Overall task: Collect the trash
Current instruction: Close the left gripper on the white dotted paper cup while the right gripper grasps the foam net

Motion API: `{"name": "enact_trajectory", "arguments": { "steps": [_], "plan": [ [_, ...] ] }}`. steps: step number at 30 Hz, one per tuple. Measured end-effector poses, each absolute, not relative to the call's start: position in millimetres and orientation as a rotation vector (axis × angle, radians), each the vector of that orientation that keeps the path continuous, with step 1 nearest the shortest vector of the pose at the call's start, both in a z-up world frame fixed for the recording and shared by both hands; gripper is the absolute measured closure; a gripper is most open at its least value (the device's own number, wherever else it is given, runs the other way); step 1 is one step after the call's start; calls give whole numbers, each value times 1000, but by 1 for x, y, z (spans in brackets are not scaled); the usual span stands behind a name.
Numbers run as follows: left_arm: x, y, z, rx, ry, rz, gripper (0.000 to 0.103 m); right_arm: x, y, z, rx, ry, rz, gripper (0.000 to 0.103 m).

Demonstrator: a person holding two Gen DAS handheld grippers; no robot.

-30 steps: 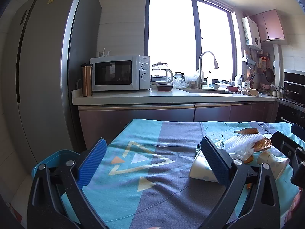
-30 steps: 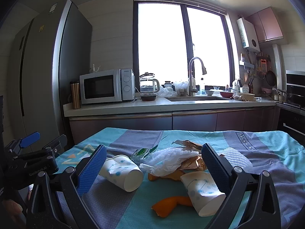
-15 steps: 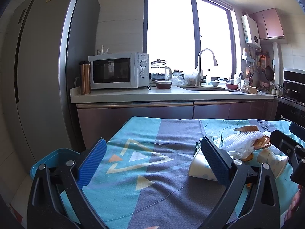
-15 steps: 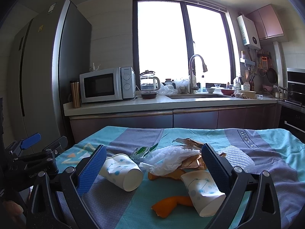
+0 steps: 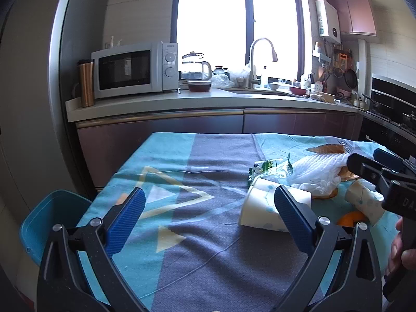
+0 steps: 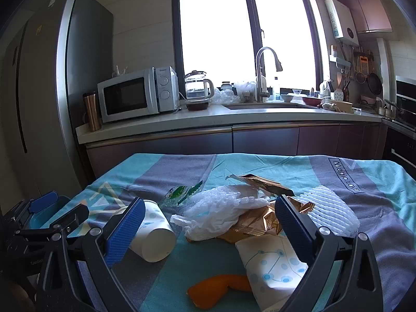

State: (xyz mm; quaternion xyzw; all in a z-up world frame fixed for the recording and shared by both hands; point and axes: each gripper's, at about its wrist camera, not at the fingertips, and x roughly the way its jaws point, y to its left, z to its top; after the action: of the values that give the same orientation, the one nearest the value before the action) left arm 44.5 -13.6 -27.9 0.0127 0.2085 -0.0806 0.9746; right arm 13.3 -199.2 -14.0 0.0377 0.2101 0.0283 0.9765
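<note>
A: On the tabletop (image 6: 390, 208), nearest the right gripper (image 6: 208, 223): item one?
B: Right gripper, jaws apart, holding nothing. Between its blue pads: one paper cup with blue dots (image 6: 273, 267) on its side, just beside an orange peel (image 6: 218, 288).

A: Item two?
B: A second paper cup (image 6: 153, 234), on its side, open mouth toward the right wrist camera, at the left pad of that gripper.

A: Behind those?
B: White crumpled plastic (image 6: 221, 210) lying over a gold foil wrapper (image 6: 260, 218); a clear wrapper with green print (image 6: 182, 191) to its left; a white foam net sleeve (image 6: 330, 210) to its right. All touching or just beside one another in one heap.

A: The left gripper (image 5: 208, 218)?
B: Jaws apart, empty, over the patterned cloth (image 5: 182, 182), left of the heap. The second cup shows partly behind its right pad. A hand (image 5: 400, 249) shows at the right edge of that view.

A: Off the tabletop?
B: A blue bin (image 5: 52, 215) below its left edge.

A: Farther back?
B: Kitchen counter (image 6: 234, 117) carrying a microwave (image 6: 137, 93), a copper tumbler (image 6: 91, 111), a glass kettle (image 6: 197, 85) and a sink faucet (image 6: 265, 70). A refrigerator (image 6: 46, 91) at left, a window (image 6: 244, 26) behind.
</note>
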Motion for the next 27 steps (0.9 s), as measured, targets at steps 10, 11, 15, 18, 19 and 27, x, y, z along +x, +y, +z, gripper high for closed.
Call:
{"name": "enact_trajectory", "arguments": {
  "steps": [10,11,15,18,19,27],
  "plan": [
    [91,-34,-53,5,578,-367,8,48,-208,-23,99,530,82,24],
    [96,-36,-56,-1,597,-392,13,49,-208,-24,103,539,83,27],
    [108,-40,-67,-26,656,-469,29,53,-210,-27,110,567,108,52],
    [114,-40,-70,-55,678,-516,44,54,-211,-29,116,577,131,65],
    [114,-41,-71,-61,683,-528,46,54,-211,-29,120,581,141,68],
    [108,-34,-65,-101,697,-573,85,56,-214,-28,165,597,214,98]
  ]
}}
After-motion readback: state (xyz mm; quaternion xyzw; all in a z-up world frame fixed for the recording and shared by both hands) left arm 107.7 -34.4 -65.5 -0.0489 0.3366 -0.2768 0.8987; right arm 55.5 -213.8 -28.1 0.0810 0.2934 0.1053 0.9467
